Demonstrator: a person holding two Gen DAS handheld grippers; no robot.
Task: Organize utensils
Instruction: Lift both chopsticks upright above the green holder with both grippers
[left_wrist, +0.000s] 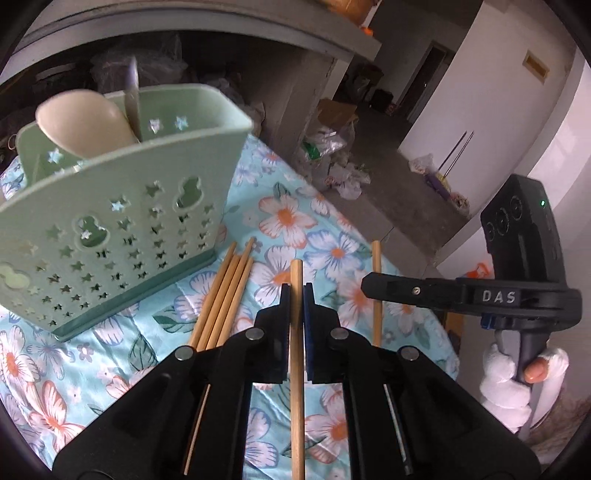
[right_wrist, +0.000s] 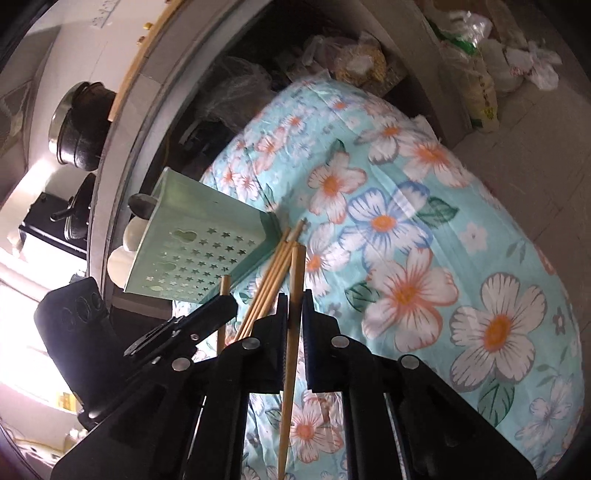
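Left gripper (left_wrist: 294, 291): jaws pinching 1 round wooden chopstick (left_wrist: 296, 354) lengthwise. Right gripper (right_wrist: 294, 301): jaws narrowly spread, another chopstick (right_wrist: 293, 314) running between them; contact unclear. 4 loose chopsticks (left_wrist: 225, 295) lying left of the left jaws on a floral cloth tabletop (left_wrist: 295, 218). Perforated mint plastic utensil holder (left_wrist: 110, 229) standing ahead-left, holding 1 cream spoon (left_wrist: 85, 125).

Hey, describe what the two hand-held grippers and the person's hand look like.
Both hand-held grippers, left and right, are matte black with silver pivot pins and blue pads. The right one carries white "DAS" lettering and a green light. The hand wears a white glove.
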